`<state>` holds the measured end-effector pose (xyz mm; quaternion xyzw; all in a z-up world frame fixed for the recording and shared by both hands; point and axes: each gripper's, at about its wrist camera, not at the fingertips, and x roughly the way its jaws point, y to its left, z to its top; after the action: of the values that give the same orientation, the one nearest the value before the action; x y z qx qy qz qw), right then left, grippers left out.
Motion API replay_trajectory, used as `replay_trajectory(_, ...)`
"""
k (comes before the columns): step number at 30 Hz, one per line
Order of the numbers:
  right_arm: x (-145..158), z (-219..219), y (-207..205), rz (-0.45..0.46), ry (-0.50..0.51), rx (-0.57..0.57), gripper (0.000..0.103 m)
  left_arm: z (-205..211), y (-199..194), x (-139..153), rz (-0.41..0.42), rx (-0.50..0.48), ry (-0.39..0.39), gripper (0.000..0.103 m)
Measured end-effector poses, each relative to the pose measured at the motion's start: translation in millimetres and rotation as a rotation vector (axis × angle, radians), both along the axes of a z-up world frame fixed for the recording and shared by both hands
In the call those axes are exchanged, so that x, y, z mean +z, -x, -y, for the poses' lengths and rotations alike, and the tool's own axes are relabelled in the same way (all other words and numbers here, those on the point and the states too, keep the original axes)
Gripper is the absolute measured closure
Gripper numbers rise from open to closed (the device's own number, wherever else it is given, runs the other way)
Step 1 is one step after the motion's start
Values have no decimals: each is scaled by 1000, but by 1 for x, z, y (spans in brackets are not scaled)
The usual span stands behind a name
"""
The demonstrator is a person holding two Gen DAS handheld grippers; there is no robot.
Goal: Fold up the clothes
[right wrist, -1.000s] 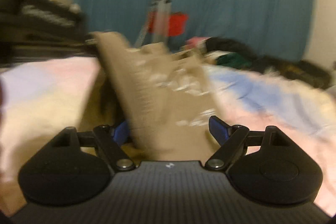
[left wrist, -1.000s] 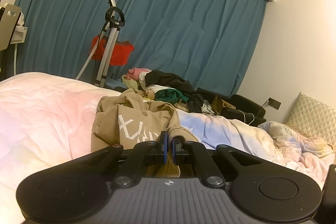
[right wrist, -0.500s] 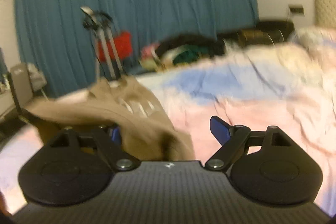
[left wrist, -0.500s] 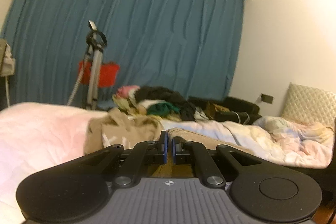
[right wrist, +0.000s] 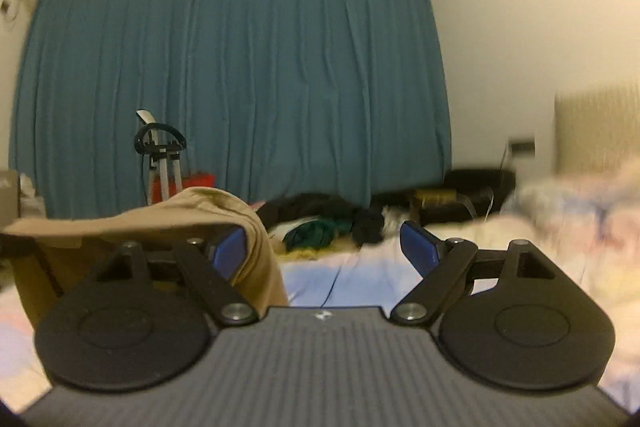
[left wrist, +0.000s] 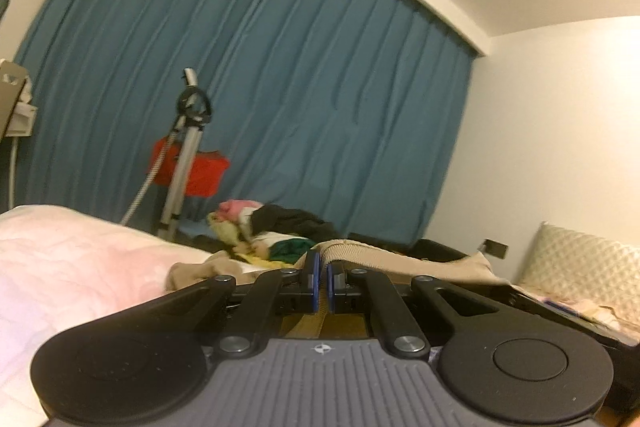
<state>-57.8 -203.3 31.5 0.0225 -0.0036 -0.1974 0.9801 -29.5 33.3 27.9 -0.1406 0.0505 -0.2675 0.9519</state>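
Black linkage tongs (left wrist: 320, 281), blue pads (right wrist: 418, 247), silver screws, apparently ribbed grey body.

this was a home bedroom. a bed (left wrist: 72, 267) with a pink quilt filled the view from 9 o'clock, a quilted headboard (left wrist: 580, 255) sat at 3 o'clock, and a full teal curtain (left wrist: 280, 107) covered the wall at 12. a heap of unsorted clothes (left wrist: 276, 227) lay at the far edge, near a metal stand (left wrist: 180, 163) with a red bag (left wrist: 192, 167).
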Motion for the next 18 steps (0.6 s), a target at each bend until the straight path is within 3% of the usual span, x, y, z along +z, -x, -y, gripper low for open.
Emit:
replay_trajectory(8,-45,-26,-57,-417,110,108,19,12,-6,-12,-52,0,-86,99)
replay_trajectory(12,-20,-14,-37,-210,57,-19,19,18,-14,-22,-100,17,-147,96)
replay_trajectory(14,-7,-3,-22,-99,-10,-41,19,22,-18,-27,-124,3,-177,88)
replay_trajectory(18,-7,5,-9,-46,-43,-86,19,40,-20,-40,-114,0,-291,78)
